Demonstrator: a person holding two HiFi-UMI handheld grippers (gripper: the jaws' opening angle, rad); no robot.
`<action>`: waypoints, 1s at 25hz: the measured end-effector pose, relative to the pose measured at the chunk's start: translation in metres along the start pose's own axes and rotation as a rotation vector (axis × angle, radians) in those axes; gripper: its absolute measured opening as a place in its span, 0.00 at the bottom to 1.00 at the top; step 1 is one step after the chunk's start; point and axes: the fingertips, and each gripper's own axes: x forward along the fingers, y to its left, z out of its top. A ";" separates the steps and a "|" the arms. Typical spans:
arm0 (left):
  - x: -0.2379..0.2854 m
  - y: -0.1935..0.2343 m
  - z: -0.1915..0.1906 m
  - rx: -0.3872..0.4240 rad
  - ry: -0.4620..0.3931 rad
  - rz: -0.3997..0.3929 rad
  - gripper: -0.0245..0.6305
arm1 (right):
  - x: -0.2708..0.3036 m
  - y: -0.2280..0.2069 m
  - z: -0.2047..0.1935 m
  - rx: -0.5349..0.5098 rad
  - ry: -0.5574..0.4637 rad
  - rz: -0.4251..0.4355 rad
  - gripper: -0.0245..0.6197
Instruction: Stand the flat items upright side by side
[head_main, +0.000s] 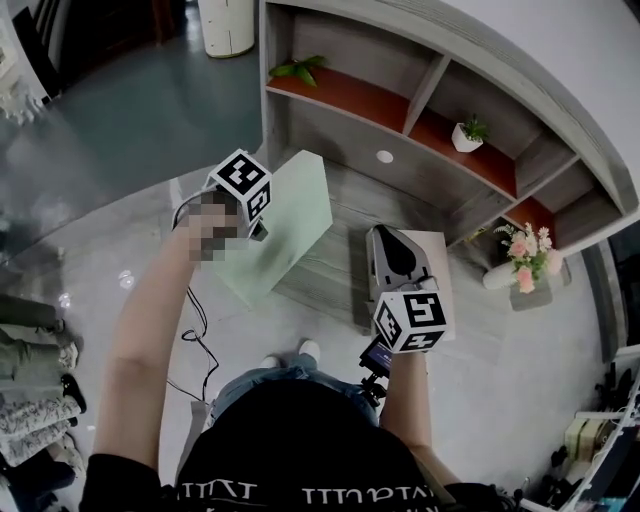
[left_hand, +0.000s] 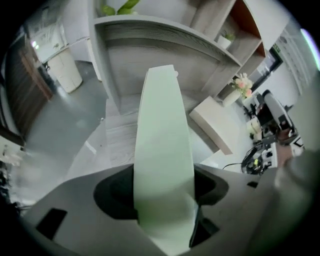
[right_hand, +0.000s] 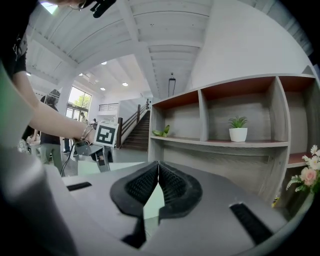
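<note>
A pale green flat board (head_main: 292, 215) is tilted up off the low wooden platform (head_main: 340, 265), and my left gripper (head_main: 257, 232) is shut on its near edge. In the left gripper view the green board (left_hand: 162, 135) runs away between the jaws of the left gripper (left_hand: 165, 192). A cream flat board (head_main: 441, 262) lies flat on the platform to the right; the left gripper view shows the cream board (left_hand: 215, 125) too. Above it, my right gripper (head_main: 388, 240) points about level. The right gripper (right_hand: 158, 164) is shut with its tips touching and nothing between them.
A grey shelf unit (head_main: 420, 95) with red-brown shelves stands behind, holding a small potted plant (head_main: 467, 135) and a leafy plant (head_main: 300, 68). A vase of pink flowers (head_main: 522, 262) stands at the right. A black cable (head_main: 195, 330) trails on the floor.
</note>
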 end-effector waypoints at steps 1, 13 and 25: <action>-0.003 0.001 0.002 0.046 0.017 0.047 0.50 | 0.000 -0.001 0.000 0.000 -0.001 -0.001 0.06; 0.000 -0.024 0.003 0.286 0.080 0.175 0.55 | -0.001 -0.008 0.004 0.006 -0.019 0.010 0.06; 0.013 -0.055 0.056 0.316 0.032 0.086 0.63 | -0.017 -0.038 0.001 0.037 -0.024 -0.023 0.06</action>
